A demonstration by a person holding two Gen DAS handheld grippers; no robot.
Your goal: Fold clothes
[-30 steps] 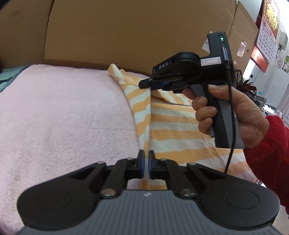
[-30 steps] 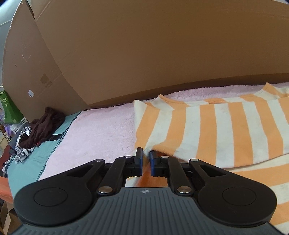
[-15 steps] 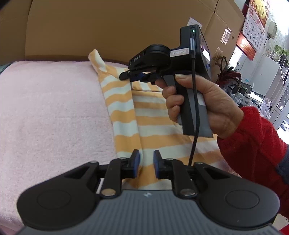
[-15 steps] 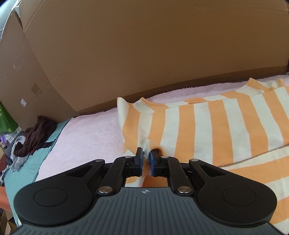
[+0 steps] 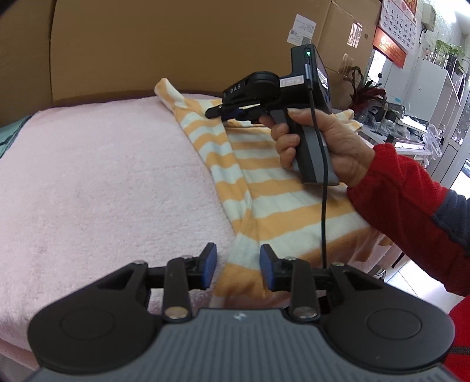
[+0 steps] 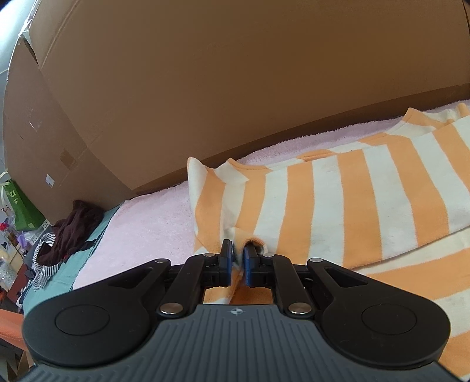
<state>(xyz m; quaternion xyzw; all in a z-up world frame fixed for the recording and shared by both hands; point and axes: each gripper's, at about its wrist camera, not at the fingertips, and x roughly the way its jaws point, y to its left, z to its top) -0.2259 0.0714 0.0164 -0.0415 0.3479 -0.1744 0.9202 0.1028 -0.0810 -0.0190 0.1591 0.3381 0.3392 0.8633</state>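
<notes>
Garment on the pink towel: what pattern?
Orange and cream-white stripes on the garment, clearest in the right wrist view.

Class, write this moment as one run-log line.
left hand-held gripper: opening, striped shirt between jaws | right hand-held gripper: shut on shirt fold | surface: pink towel

Cardboard boxes (image 6: 235, 88) (wall calendar (image 5: 398, 22) beyond)

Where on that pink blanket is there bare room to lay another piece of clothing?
The wide stretch of pink blanket between the striped shirt and the teal cloth edge lies bare, back to the cardboard wall. Crowded: the shirt's side, where both hand-held grippers work, and the dark clothes pile beyond the teal edge.
</notes>
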